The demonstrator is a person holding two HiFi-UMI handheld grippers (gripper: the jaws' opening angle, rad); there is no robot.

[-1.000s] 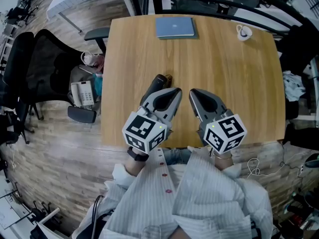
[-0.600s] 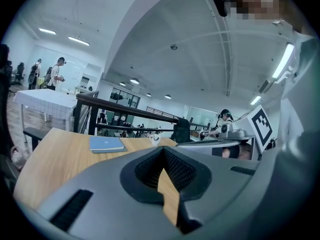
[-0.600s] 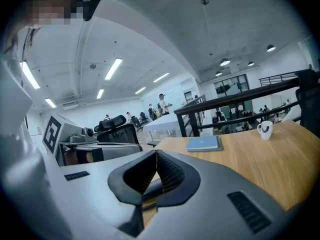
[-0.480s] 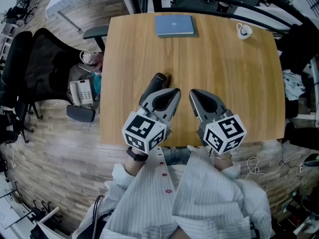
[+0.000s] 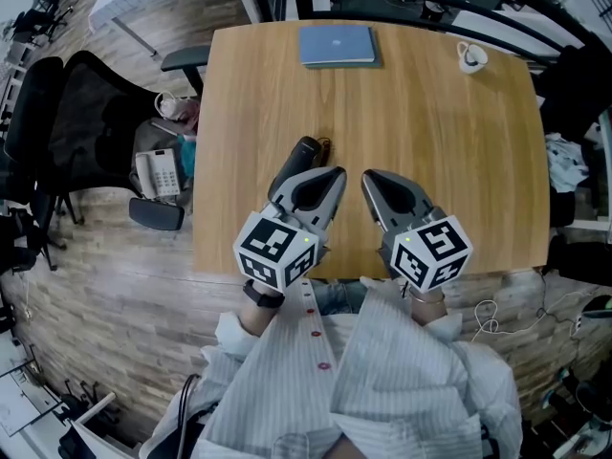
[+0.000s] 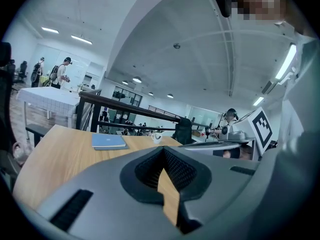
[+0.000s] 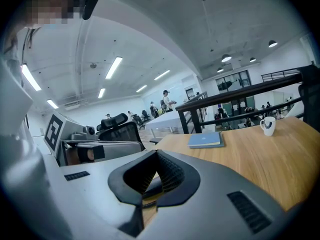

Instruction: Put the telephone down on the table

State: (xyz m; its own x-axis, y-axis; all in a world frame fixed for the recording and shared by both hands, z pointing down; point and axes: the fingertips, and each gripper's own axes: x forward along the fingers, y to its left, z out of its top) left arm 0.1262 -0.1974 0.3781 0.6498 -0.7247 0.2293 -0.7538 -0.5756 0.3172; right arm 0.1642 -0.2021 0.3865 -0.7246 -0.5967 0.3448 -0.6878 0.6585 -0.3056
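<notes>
Head view only: a white desk telephone (image 5: 157, 175) sits off the table (image 5: 430, 122), well to the left of the left gripper (image 5: 330, 180) and beside a black office chair (image 5: 91, 113). Neither gripper view shows it.

Left gripper: jaws clenched and empty. Its own view shows only tabletop wood through the pad window.

A dark handset-shaped object (image 5: 304, 151) with a coiled cord (image 5: 324, 146) lies on the table just ahead-left of the left gripper's tip. I cannot tell whether they touch. The left gripper view misses it, since the jaw body covers it. The right gripper view catches it low, through the gap in its own pads.

Right gripper (image 5: 373, 182): just beside the left, jaws closed on nothing.

Room: bare wood runs ahead of both tips to a blue notebook (image 5: 337, 46) at the far edge. A white cup (image 5: 469, 58) stands far ahead to the right. The near table edge lies under the marker cubes, and the left edge is near the left gripper.

Unclear: whether the dark object belongs to the white telephone.
</notes>
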